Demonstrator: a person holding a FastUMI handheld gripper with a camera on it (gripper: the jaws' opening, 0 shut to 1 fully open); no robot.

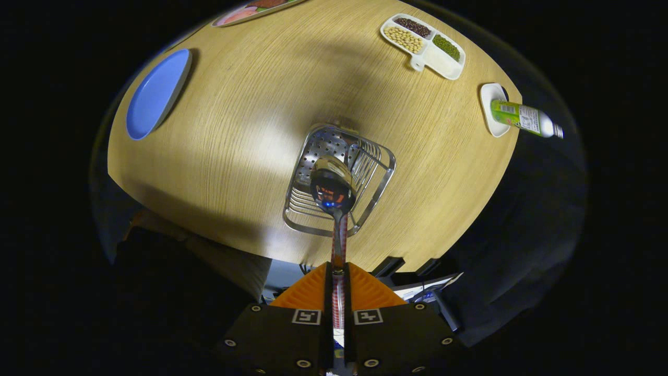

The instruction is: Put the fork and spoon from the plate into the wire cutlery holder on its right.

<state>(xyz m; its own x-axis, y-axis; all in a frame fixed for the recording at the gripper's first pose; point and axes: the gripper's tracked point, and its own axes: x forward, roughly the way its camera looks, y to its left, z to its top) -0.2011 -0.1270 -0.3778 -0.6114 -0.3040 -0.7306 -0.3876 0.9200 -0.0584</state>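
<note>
My gripper [338,271] is shut on the handle of a metal spoon [333,187], which sticks out ahead of the fingers with its bowl forward. The spoon's bowl hangs over the open top of the wire cutlery holder [376,180], a chrome basket with a perforated plate inside, standing on the round wooden table [250,130]. I look down on the holder from above. A blue plate [155,94] lies far to the left of the holder, near the table's edge, with nothing visible on it.
A white divided dish [424,46] with beans stands beyond the holder to the right. A green bottle [522,119] lies on a small white dish [490,102] at the table's right edge. Another plate [250,10] with food sits at the far side.
</note>
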